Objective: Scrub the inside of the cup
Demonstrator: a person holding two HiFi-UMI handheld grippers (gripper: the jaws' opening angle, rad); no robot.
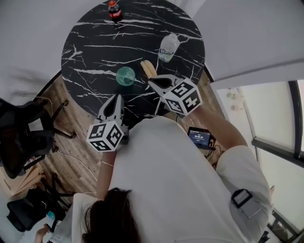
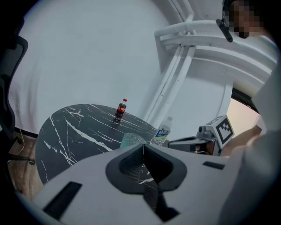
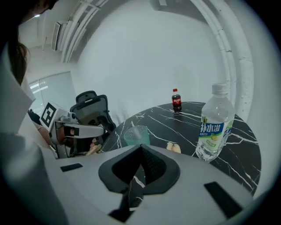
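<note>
Overall: a round black bench (image 1: 95,47) with white veins fills the upper middle of the head view.
Cup: a see-through green cup (image 1: 125,76) stands upright near the middle of the bench, mouth up, touched by nothing.
Left gripper: the left gripper (image 1: 117,97) sits below the cup in the head view, near it but apart; its jaws are pressed together with nothing between them.
Right gripper: the right gripper (image 1: 151,81) lies just right of the cup, not touching it; its jaws are likewise closed and empty.
Yellow thing: a pale yellow thing (image 1: 148,69) lies on the bench right of the cup, just above the right gripper's tips; too small to tell what it is.
Water bottle: a clear water bottle (image 1: 168,47) stands to the upper right of the cup.
Cola bottle: a small dark cola bottle (image 1: 114,10) with a red cap stands at the far edge, top of the frame.
Chair: a black office chair (image 1: 19,133) is at the left edge, on the wooden floor.
</note>
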